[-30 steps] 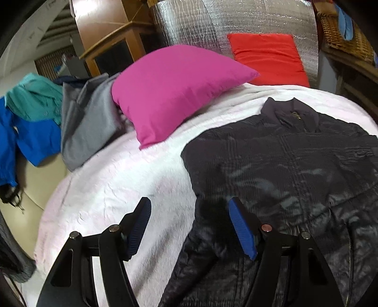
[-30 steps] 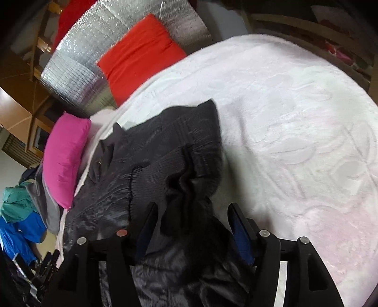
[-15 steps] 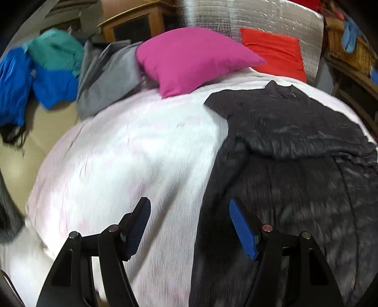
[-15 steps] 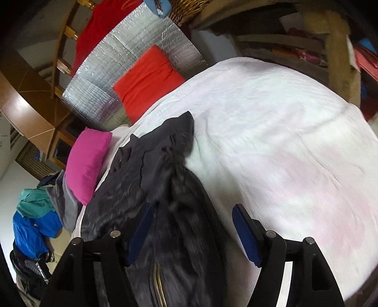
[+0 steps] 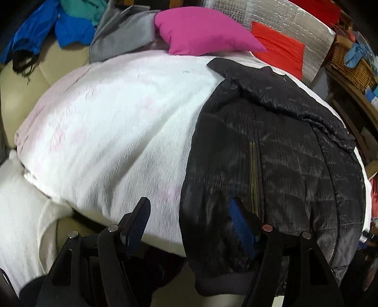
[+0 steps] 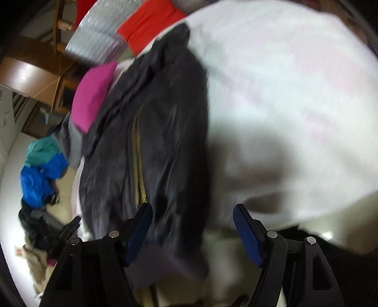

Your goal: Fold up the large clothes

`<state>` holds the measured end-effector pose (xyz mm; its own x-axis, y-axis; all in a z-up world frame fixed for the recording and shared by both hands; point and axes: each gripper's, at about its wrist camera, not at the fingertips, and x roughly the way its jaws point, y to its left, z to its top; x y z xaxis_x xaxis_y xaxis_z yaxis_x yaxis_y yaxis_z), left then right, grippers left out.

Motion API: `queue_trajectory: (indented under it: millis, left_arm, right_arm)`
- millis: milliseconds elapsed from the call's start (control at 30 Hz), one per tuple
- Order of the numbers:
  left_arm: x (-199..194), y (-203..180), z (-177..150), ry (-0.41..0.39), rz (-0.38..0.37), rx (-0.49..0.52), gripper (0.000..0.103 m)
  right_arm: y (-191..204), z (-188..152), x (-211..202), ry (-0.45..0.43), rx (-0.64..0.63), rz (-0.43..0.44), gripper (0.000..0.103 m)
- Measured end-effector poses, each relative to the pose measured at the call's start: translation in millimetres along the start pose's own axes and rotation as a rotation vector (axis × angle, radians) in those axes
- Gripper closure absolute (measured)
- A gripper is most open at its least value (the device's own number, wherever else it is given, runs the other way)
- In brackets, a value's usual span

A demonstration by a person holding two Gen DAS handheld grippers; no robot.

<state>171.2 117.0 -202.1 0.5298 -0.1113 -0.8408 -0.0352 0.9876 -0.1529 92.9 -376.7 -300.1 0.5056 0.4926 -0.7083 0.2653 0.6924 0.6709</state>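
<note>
A black quilted jacket (image 5: 271,153) with a gold zip lies front-up on the white bed cover (image 5: 118,130), its hem hanging over the near edge. One sleeve (image 5: 295,101) is folded across the chest. My left gripper (image 5: 189,203) hovers open above the jacket's lower left edge, one finger over the cover, the other over the fabric. In the blurred right wrist view, my right gripper (image 6: 192,209) is open above the jacket's (image 6: 160,130) lower right edge, and its pads press on nothing.
A pink pillow (image 5: 200,33) and a red cushion (image 5: 278,54) lie at the head of the bed before a silver foil mat (image 5: 271,14). Grey (image 5: 120,40) and blue-green clothes (image 5: 59,26) are piled at the far left. A wicker basket (image 5: 349,63) stands on the right.
Both grippers drew back from the jacket's upper part to its hem at the near bed edge. The right gripper had a sleeve between its fingers and left it lying on the jacket.
</note>
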Motion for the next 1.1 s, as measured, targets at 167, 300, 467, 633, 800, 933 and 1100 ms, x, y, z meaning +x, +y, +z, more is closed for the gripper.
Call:
queue_trajectory:
  millis: [167,300,467,633,800,933,1100]
  left_arm:
    - [2.0,4.0,-4.8,0.023,-0.028,-0.023,0.033]
    - [3.4,5.7,-6.2,0.036,-0.048,-0.038,0.033]
    - [1.8,14.7,-8.7,0.044,-0.061,-0.071,0.033]
    - [4.9,14.6,-10.8,0.066,-0.068,-0.065,0.033]
    - [9.8,12.2,-20.7,0.115,-0.089,-0.071,0.033]
    - [15.4,7.8,-36.6,0.168,-0.107,-0.091,0.033]
    - [28.1,-1.6,-53.0,0.24,-0.093,-0.085,0.027]
  right_arm:
    - [7.0,-12.2,36.8,0.087,-0.005,-0.035,0.029]
    - [26.9,-20.3,34.9,0.06,-0.091,-0.023,0.065]
    - [56.8,-24.4,5.2,0.009,-0.148,0.066,0.08]
    - [76.6,-20.2,-33.1,-0.126,-0.203,0.24,0.08]
    - [66.1,-15.7,-1.9,-0.078,-0.16,0.176,0.08]
    - [59.8,-17.8,12.5,-0.046,-0.149,0.119,0.076]
    - [58.1,-14.5,14.2,-0.032,-0.145,0.109,0.071]
